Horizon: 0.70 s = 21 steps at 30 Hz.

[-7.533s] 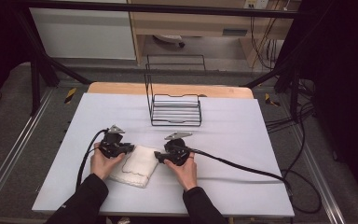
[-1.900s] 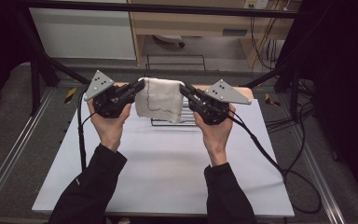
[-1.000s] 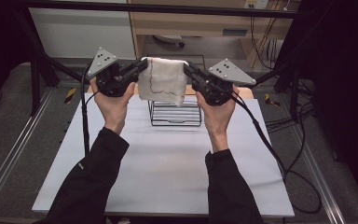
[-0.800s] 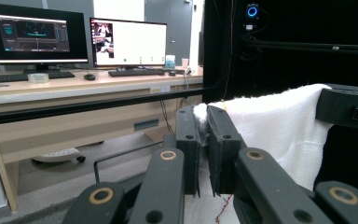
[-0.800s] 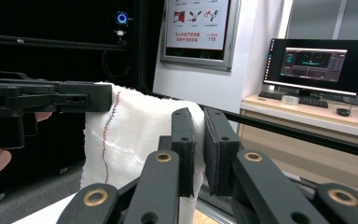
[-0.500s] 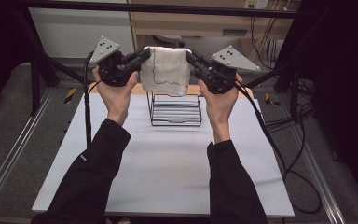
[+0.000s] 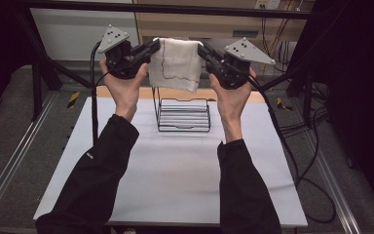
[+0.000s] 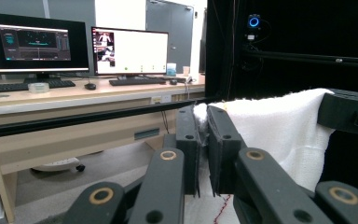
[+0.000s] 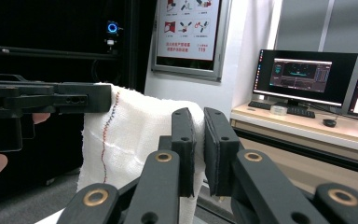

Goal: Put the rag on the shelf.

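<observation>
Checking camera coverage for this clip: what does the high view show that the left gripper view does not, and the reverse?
High view alone: the black wire rack on the white table, below the cloth, and both sleeved forearms.

Left gripper view alone: two lit monitors and keyboards on a wooden desk behind.

Both: the white woven cloth with red stitching, held in the air, its top corners pinched by the left tool and the right tool.

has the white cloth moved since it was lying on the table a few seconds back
Yes. The white cloth has gone up and away from the person; it now hangs between both grippers above the wire rack.
</observation>
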Motion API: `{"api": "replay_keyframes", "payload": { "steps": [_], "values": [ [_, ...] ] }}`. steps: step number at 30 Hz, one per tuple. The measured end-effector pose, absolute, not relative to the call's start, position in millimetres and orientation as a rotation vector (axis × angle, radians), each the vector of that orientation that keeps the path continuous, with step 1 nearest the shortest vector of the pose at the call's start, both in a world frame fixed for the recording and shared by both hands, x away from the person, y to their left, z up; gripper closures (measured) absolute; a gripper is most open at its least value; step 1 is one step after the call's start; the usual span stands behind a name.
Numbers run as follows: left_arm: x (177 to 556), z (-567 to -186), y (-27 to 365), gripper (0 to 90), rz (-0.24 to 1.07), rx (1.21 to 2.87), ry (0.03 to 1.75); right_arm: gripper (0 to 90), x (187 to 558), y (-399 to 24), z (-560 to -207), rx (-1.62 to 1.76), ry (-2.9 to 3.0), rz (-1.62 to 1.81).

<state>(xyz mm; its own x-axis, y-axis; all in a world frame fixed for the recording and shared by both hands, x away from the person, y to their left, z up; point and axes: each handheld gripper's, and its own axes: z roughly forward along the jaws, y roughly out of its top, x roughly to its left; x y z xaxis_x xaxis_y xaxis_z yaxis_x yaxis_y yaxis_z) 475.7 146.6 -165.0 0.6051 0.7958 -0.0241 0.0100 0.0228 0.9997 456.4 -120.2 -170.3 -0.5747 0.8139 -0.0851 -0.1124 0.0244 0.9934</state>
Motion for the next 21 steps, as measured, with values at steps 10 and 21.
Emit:
{"api": "replay_keyframes", "payload": {
  "steps": [10, 21],
  "values": [
    [484, -155, 146, 84.0, 0.722, 1.433, 0.731, 83.5, 467, -120, -159, 0.728, 1.581, 1.635],
    [504, -151, 142, 84.0, 0.723, 1.432, 0.755, 83.5, 484, -120, -156, 0.74, 1.581, 1.628]
  ]
}}
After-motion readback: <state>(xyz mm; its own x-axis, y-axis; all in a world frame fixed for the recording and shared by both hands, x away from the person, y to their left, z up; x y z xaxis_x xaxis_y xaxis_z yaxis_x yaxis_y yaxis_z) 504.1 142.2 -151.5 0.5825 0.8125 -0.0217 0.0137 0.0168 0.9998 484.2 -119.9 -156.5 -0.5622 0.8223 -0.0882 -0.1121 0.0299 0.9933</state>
